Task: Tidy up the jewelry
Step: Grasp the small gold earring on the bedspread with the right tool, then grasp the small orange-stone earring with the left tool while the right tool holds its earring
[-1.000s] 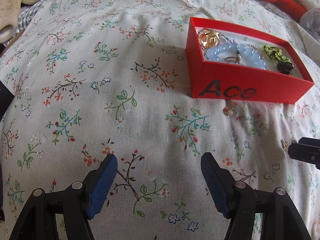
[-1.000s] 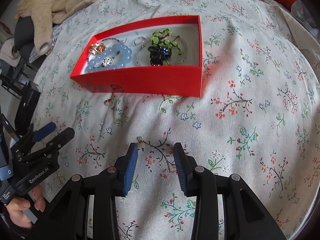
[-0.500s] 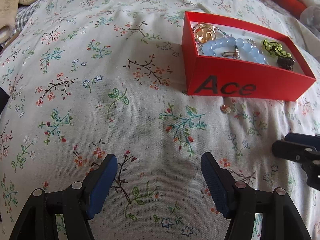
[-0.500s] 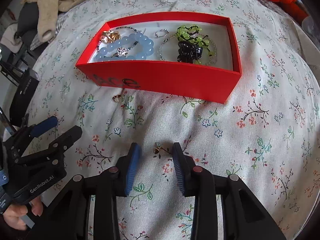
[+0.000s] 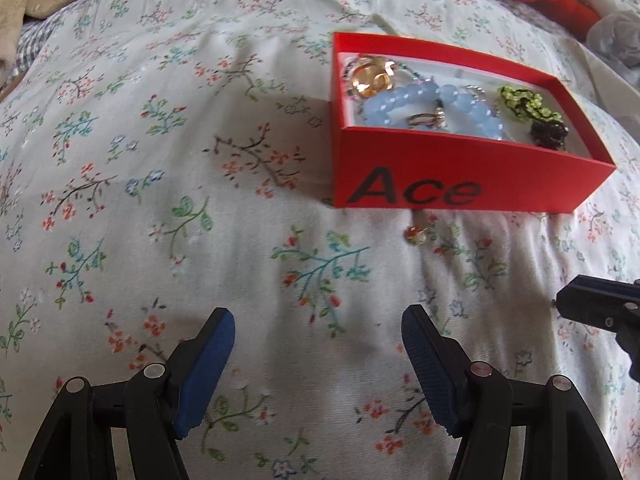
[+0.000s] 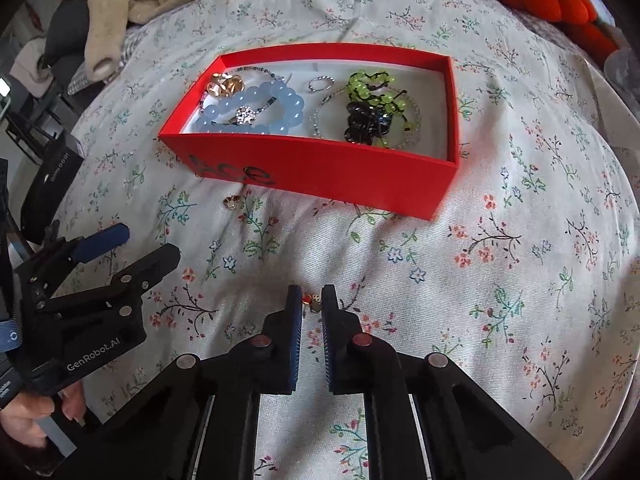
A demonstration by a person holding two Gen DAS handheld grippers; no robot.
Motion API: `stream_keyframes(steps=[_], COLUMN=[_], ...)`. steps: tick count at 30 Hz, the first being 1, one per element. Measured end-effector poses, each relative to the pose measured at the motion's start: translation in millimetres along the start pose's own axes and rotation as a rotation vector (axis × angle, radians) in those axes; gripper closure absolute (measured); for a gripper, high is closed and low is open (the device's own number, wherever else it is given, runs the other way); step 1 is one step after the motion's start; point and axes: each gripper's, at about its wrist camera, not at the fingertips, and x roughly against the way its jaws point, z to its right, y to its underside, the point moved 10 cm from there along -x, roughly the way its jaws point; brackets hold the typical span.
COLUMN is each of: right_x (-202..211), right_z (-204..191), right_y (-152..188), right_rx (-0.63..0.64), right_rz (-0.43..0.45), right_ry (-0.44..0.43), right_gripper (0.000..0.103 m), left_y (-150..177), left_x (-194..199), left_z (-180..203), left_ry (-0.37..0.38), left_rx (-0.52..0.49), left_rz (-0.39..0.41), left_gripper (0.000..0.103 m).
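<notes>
A red box [image 5: 472,196] marked "Ace" sits on the floral bedspread and holds a blue bead bracelet [image 5: 432,100], gold pieces, rings and green and black beads. In the right wrist view the red box [image 6: 320,160] lies ahead of my right gripper [image 6: 311,294]. Its jaws are closing, and the pads press on a small gold earring [image 6: 312,300] at the tips. A second earring [image 6: 231,201] lies loose on the cloth in front of the box, also visible as the earring [image 5: 416,234]. My left gripper [image 5: 318,316] stands open over bare cloth with nothing between its fingers.
A beige garment [image 6: 120,0] is piled at the back left. An orange plush toy [image 6: 560,0] lies at the back right. A black box [image 6: 52,176] stands off the bed's left edge. A person's hand [image 6: 24,420] holds the left gripper [image 6: 146,242].
The right jaws have narrowed from well apart until they pinch the small earring, which first lay ahead of the left fingertip. The left gripper has stayed open and nearly still.
</notes>
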Motion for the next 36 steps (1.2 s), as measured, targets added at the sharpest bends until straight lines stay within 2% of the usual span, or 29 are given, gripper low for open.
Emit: stream_keyframes(steps=[3, 5, 7, 10, 23, 29, 33, 36], right_x=[4.5, 6.5, 8.5, 11.8, 25.0, 25.6, 22.8, 21.2], right_z=[16.0, 26.3, 35.8, 47.7, 83.2, 82.6, 80.9, 81.4], right_y=[4.3, 8.0, 12.9, 19.5, 31.8, 33.9, 31.8, 28.4], right_rx=[-0.023, -0.040, -0.059, -0.084, -0.142, -0.135, -0.132, -0.133], right_rz=[0.004, 0.003, 0.001, -0.003, 0.006, 0.007, 0.003, 0.002], right_ry=[0.008, 0.012, 0.012, 0.003, -0.014, -0.014, -0.011, -0.004], right_gripper=[0.093, 0.093, 0.093, 0.093, 0.093, 0.093, 0.093, 0.093], left_y=[-5.5, -7.7, -7.8, -9.4, -19.7, -23.4, -23.9, -23.3], left_x=[1.2, -0.3, -4.8, -11.1, -24.8, -27.8, -27.8, -26.3], left_z=[10.5, 18.7, 27.4, 39.7, 46.9, 43.3, 40.4, 39.0], left_ry=[0.028, 0.065, 0.101, 0.123, 0.137, 0.128, 0.109, 0.118], left_rx=[-0.017, -0.026, -0.035, -0.072, -0.060, -0.037, -0.034, -0.021], left_rz=[0.052, 0.075, 0.077, 0.090, 0.119, 0.126, 0.125, 0.122], left_gripper=[0.031, 0.035, 0.055, 0.067, 0.076, 0.086, 0.097, 0.097])
